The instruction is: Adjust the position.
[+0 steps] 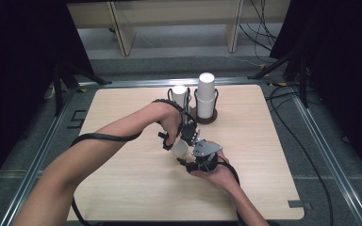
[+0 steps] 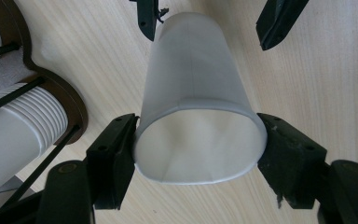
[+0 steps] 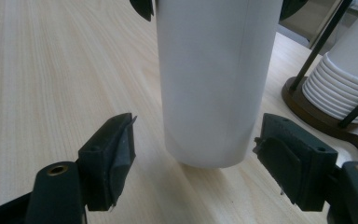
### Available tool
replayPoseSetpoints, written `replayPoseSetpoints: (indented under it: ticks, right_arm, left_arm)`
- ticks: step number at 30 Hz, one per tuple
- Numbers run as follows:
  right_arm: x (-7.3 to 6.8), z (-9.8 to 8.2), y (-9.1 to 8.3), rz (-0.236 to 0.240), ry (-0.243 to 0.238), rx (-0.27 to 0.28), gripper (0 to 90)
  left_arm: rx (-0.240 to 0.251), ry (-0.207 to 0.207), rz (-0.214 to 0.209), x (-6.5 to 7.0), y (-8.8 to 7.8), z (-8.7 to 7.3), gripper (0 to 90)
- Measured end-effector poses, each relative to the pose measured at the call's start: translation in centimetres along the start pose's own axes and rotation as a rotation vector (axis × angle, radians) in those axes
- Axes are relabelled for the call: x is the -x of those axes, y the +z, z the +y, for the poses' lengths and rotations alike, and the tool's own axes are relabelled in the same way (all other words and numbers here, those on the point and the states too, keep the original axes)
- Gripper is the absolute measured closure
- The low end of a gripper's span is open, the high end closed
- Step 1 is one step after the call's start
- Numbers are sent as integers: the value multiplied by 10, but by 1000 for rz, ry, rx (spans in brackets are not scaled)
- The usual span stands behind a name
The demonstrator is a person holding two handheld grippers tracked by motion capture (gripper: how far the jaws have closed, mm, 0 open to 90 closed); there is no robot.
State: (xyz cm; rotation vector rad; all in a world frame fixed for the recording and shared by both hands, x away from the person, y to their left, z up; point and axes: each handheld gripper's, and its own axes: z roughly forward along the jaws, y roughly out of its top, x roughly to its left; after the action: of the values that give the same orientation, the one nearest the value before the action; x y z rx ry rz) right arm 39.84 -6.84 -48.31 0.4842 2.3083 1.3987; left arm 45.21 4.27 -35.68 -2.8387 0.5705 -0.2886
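Your left gripper pinches the white paper cup by its squashed rim, just above the pale wooden table; your right gripper straddles its base, jaws spread, untouching.

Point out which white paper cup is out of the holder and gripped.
The single cup at mid-table, squeezed at its rim by the left tool. The other cups sit stacked in the wire holder behind.
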Motion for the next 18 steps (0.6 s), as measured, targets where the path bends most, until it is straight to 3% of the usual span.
replayPoseSetpoints:
  ticks: [9,11,12,18]
  right_arm:
    - [-2,-1,1,-15,8,5,281]
    - [-2,-1,2,-21,-1,5,283]
    - [0,-2,3,-39,-32,-5,284]
    - [-1,-2,4,-41,-31,-5,289]
  left_arm:
    - [4,0,3,-1,0,0,312]
    - [6,-3,2,0,0,0,312]
    - [9,-4,3,-1,0,0,312]
    - [7,-4,1,-1,0,1,312]
